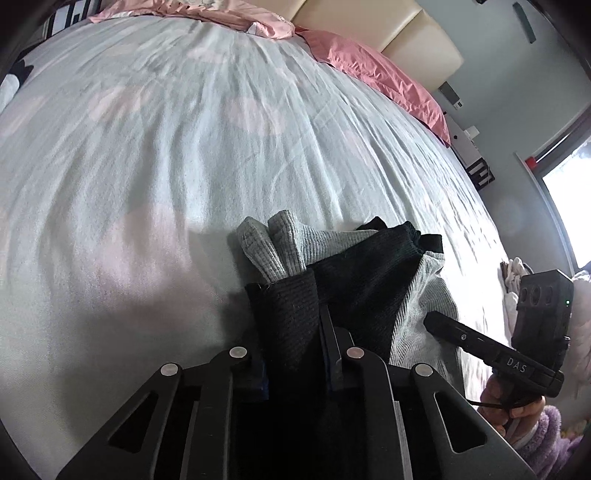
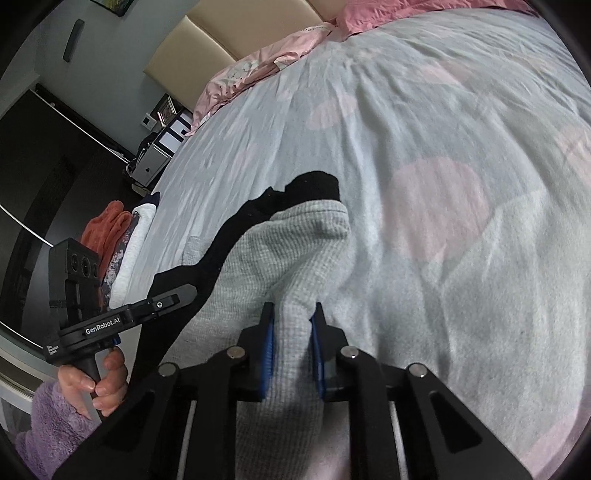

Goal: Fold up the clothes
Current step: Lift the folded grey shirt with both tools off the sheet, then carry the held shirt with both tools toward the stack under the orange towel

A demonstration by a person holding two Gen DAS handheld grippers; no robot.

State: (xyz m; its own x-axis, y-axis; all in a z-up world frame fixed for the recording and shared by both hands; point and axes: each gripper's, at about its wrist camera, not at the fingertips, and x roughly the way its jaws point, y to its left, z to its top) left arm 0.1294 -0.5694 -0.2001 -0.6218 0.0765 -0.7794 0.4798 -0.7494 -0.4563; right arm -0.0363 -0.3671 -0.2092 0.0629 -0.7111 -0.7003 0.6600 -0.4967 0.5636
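A grey waffle-knit garment with black parts is bunched up and lifted over the pale bedspread. My left gripper is shut on the black knit part, which covers its left finger. My right gripper is shut on a fold of the grey fabric, with the blue pads pressing it from both sides. Each gripper shows in the other's view: the right one low at the right against the grey cloth, the left one at the left by the black edge.
Pink pillows and a cream headboard lie at the far end of the bed. Folded clothes are stacked at the bed's left edge. A nightstand stands beside the bed, and a window is at the right. Purple fleece sleeves are visible.
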